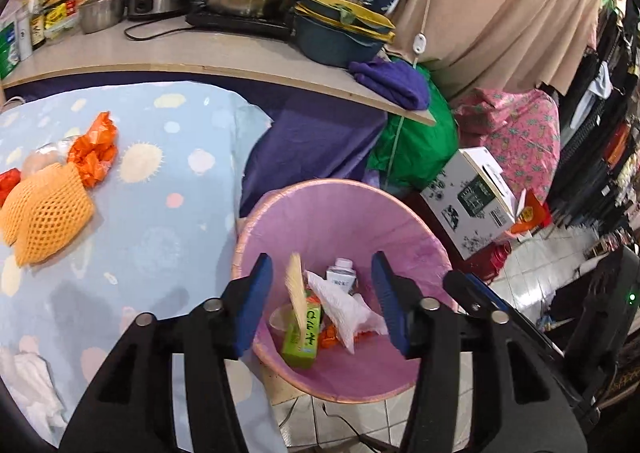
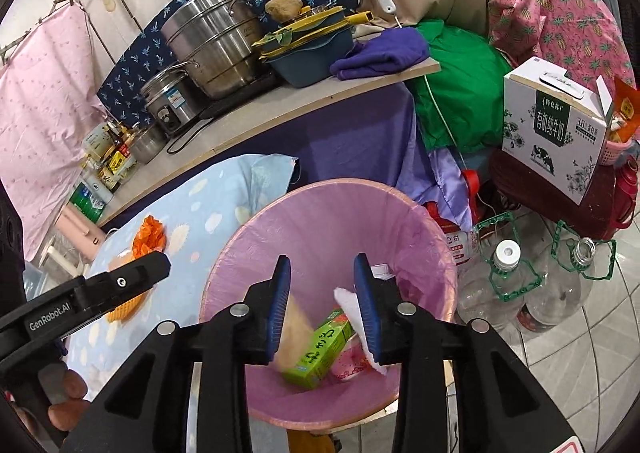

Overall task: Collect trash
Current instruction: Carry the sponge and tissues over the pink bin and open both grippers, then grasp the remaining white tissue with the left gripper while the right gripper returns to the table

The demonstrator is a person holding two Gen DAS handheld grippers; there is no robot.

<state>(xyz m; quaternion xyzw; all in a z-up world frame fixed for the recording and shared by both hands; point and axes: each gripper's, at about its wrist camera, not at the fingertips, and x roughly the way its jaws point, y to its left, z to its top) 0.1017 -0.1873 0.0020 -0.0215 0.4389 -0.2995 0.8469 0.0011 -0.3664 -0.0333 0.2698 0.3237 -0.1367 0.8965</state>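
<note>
Pink-lined bin (image 1: 340, 221) sits on the floor right at the edge of the blue spotted cloth (image 1: 160, 213), so anything lifted off the cloth only needs a short carry to drop in. Both grippers are over its mouth, pointing down into it.

Left gripper (image 1: 322, 307): jaws apart, pads touching nothing. A blurred tan piece (image 1: 296, 289) sits between them in the left wrist view, clear of both pads; I read it as falling into the bin.

Right gripper (image 2: 322, 311): jaws partly open, gap narrower than the left's. The white tissue (image 2: 352, 313) shows just beside its right pad; can't tell if it touches, but it doesn't look pinched.

Already in the bin: green carton (image 1: 304, 337), white tissue, a small white carton (image 1: 341, 273), orange scraps.

Still on the cloth, well apart from the bin: orange foam net (image 1: 44, 213), crumpled orange wrapper (image 1: 94, 149), white tissue (image 1: 32, 385) at the near left edge. My guess is those come next.
</note>
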